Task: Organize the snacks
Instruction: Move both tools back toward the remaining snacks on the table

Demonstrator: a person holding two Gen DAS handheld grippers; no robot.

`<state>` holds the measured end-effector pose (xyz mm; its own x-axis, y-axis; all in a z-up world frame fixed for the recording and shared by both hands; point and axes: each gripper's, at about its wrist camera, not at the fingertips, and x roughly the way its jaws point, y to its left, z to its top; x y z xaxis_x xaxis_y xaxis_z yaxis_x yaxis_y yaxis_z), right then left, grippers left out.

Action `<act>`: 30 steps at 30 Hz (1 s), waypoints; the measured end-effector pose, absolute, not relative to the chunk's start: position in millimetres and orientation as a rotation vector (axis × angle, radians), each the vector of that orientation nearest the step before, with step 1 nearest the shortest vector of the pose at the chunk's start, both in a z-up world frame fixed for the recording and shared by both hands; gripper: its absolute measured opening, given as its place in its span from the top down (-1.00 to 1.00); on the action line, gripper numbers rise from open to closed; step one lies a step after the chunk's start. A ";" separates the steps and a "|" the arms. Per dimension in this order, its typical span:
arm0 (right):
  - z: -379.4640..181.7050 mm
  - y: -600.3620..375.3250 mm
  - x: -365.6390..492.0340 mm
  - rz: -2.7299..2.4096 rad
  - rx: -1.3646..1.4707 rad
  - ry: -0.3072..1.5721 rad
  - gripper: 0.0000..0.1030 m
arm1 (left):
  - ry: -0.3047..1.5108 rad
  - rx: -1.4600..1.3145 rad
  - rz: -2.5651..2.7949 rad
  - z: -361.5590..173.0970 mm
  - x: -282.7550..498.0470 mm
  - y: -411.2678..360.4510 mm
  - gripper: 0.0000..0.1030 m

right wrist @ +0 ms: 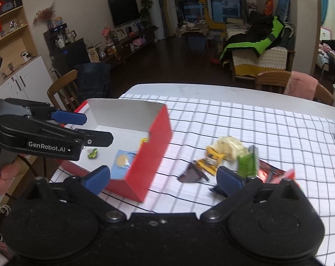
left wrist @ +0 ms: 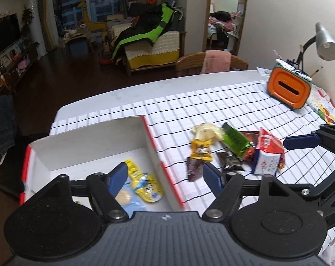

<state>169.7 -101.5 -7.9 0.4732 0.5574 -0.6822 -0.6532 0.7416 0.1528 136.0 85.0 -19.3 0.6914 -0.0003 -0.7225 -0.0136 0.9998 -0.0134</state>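
Snacks lie heaped on the checked surface [left wrist: 233,102], just right of the red-and-white box [left wrist: 149,141], which already holds a yellow packet [left wrist: 145,184] and a blue one [right wrist: 123,161]. Both grippers are released and empty. The left gripper [left wrist: 165,177] straddles the box's right wall; the right gripper [right wrist: 165,177] hangs nearer the heap, its right finger beside the upright green packet [right wrist: 247,163], likely first.

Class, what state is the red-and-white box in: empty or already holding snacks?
Partly filled. The box already holds a yellow packet and a blue packet; most of its white floor is bare.
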 end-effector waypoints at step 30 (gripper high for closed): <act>-93.3 -232.3 237.5 0.699 -0.389 0.837 -0.93 | 0.976 0.031 -0.043 -118.8 232.9 -47.2 -0.66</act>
